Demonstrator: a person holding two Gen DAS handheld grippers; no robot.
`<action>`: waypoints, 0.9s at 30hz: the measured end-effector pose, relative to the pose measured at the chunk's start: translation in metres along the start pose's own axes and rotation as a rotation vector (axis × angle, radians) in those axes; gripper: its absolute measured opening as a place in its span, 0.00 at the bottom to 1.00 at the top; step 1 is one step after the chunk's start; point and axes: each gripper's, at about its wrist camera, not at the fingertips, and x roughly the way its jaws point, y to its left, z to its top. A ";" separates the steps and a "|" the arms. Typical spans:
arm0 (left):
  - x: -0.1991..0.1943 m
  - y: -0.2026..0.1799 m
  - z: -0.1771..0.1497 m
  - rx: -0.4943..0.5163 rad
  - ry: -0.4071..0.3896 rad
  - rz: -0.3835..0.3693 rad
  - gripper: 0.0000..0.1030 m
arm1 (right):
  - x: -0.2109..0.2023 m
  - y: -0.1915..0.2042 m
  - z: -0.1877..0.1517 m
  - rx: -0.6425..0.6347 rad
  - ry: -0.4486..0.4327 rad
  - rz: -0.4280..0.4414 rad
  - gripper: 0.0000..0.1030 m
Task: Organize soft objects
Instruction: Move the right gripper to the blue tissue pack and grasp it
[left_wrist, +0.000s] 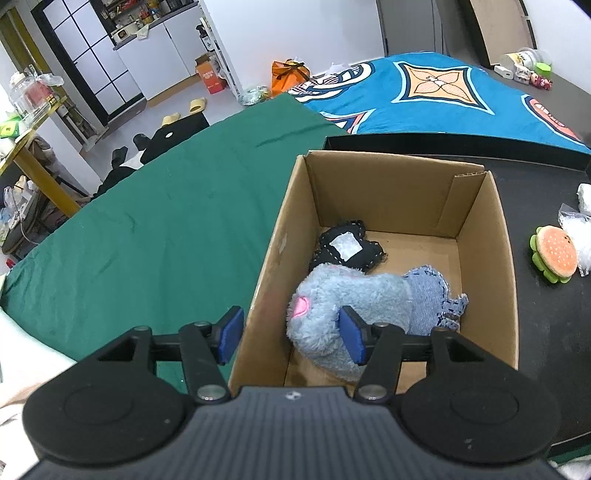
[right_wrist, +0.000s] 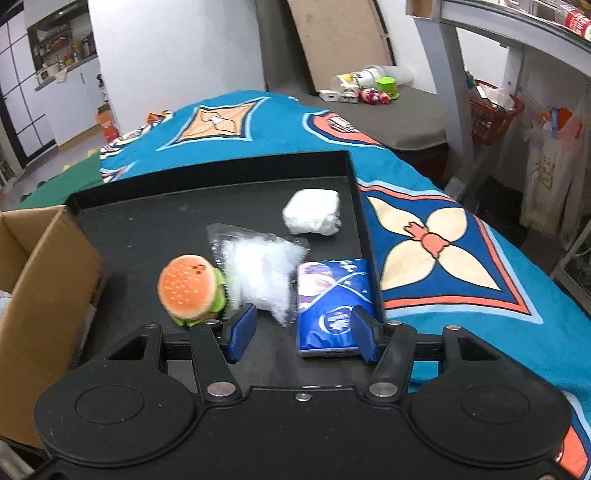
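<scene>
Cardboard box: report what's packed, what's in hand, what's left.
Done: the grey plush toy and a black stitched pouch lie in the cardboard box. In hand: nothing; left claw and right claw are open. Left on the black tray: burger plush, clear plastic bag, tissue pack, white bundle.

Your left claw (left_wrist: 290, 334) hangs open over the cardboard box's (left_wrist: 480, 236) near-left wall.
Inside the box lie a grey plush (left_wrist: 347, 299) and a black pouch (left_wrist: 345, 247); a burger plush (left_wrist: 554, 254) sits right of the box.
</scene>
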 end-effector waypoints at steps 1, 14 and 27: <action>0.000 0.000 0.000 -0.001 0.001 0.002 0.54 | 0.001 -0.001 0.000 0.002 0.001 -0.009 0.54; 0.001 -0.002 0.001 0.008 0.002 0.009 0.56 | 0.016 -0.016 0.000 0.048 0.021 -0.046 0.46; 0.000 0.003 0.001 -0.011 0.009 -0.024 0.57 | 0.022 0.001 -0.004 -0.065 0.044 -0.107 0.49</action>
